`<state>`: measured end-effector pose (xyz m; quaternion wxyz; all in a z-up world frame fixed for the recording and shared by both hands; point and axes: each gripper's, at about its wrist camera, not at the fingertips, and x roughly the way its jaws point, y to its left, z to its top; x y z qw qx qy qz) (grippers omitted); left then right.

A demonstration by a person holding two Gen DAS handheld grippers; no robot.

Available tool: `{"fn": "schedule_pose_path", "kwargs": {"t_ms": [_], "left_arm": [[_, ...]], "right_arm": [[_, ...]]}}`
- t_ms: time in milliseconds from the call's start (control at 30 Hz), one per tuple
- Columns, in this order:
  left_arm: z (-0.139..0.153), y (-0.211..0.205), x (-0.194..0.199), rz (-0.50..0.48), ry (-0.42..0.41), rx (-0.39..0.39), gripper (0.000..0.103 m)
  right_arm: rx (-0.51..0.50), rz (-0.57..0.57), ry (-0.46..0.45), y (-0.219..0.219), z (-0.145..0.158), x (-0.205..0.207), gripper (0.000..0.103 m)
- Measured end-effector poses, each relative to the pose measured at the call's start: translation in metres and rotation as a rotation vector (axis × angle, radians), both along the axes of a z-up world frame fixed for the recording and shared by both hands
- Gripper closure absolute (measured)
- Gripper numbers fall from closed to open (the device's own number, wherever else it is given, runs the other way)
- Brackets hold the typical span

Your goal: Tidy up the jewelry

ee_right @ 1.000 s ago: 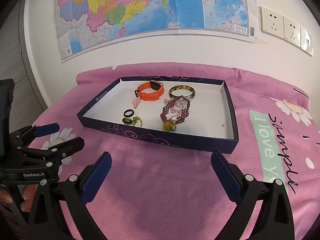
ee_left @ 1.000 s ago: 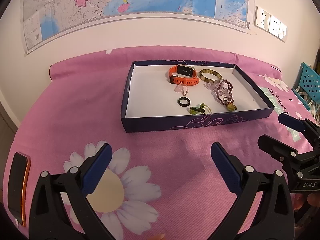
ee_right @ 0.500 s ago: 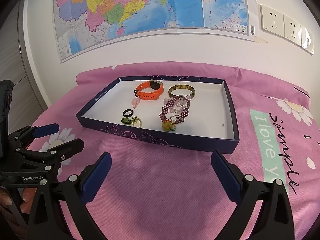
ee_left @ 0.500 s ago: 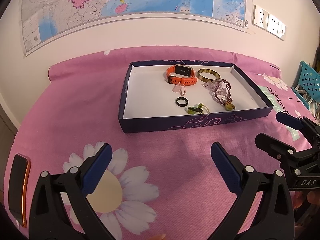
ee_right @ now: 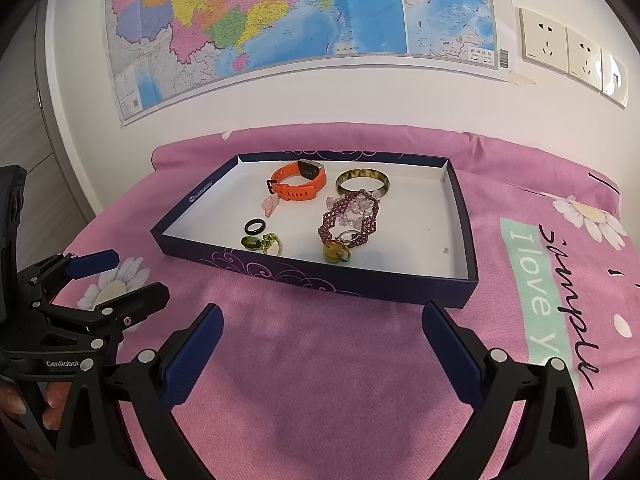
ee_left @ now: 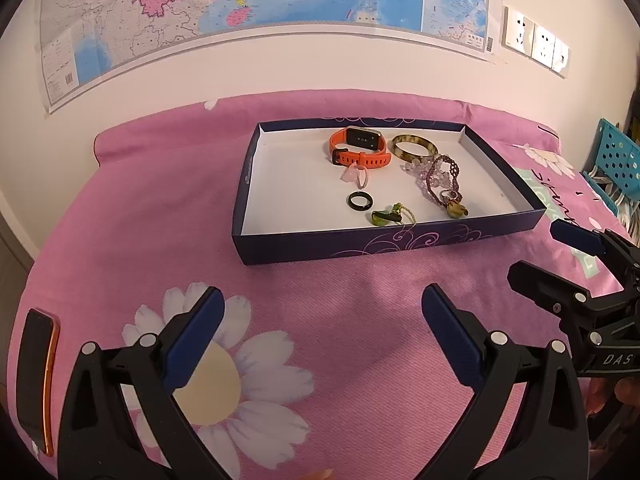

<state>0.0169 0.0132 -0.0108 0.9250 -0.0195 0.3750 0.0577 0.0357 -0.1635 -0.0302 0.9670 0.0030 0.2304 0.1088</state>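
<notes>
A dark blue shallow box (ee_left: pixel 400 240) (ee_right: pixel 320 280) with a white floor lies on the pink bed. Inside it are an orange watch (ee_left: pixel 360 146) (ee_right: pixel 298 182), a mottled bangle (ee_left: pixel 414 145) (ee_right: pixel 362 182), a purple beaded bracelet (ee_left: pixel 440 178) (ee_right: pixel 352 216), a black ring (ee_left: pixel 360 201) (ee_right: pixel 255 226), a green pendant (ee_left: pixel 386 216) (ee_right: pixel 260 243) and a small pink charm (ee_left: pixel 354 174) (ee_right: pixel 270 205). My left gripper (ee_left: pixel 320 332) (ee_right: pixel 116 276) hangs open in front of the box, empty. Beside it my right gripper (ee_right: pixel 322 346) (ee_left: pixel 548 252) is open too, empty.
A phone in an orange case (ee_left: pixel 36 376) lies at the bed's left edge. A wall map (ee_right: pixel 300 20) and sockets (ee_right: pixel 572 50) are behind the bed. A teal basket (ee_left: pixel 616 160) stands at the far right. A hand (ee_right: pixel 24 404) holds the left gripper.
Both grippers have drifted slightly, so the box sits a little further left in the left wrist view. Nothing was taken hold of or let go.
</notes>
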Motion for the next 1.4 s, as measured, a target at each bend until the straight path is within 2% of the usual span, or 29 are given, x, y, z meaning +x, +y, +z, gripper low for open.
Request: {"fn": "schedule_pose_path", "kwargs": {"t_ms": [1400], "left_arm": [[-0.0057,-0.0035,-0.0011,-0.013,0.010,0.002,0.006]], "right_arm": [[0.004,0.001,0.002,-0.0001,0.0011,-0.0001,0.007]]}}
